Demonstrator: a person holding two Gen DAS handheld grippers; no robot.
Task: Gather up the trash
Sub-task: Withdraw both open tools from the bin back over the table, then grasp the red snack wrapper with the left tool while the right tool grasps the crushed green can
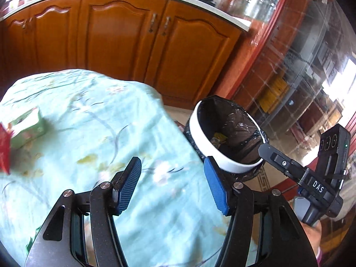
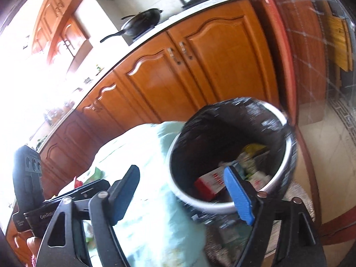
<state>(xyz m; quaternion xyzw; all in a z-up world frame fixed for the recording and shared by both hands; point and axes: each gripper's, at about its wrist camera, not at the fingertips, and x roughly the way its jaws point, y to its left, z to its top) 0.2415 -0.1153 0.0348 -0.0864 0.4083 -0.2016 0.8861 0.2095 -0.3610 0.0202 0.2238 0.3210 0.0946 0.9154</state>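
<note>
Bin [image 2: 231,155] stands on floor just off the desk [image 1: 89,111] corner, white rim, black liner, cabinets [image 1: 124,40] behind. Open floor to its right. Inside: red-white carton [image 2: 211,181], yellow wrapper, other scraps. Left claw [image 1: 172,183] released, nothing btwn pads, over desk edge. Right claw [image 2: 184,191] spread wide, empty, right above bin mouth. Green box [image 1: 27,126] and red packet [image 1: 4,146] on desk far left, blurred.

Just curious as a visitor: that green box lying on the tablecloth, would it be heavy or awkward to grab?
The green box looks like thin printed cardboard, so probably light and easily crushed. Its flat faces should suit the open left gripper. Pushed, it might drag the loose tablecloth.
</note>
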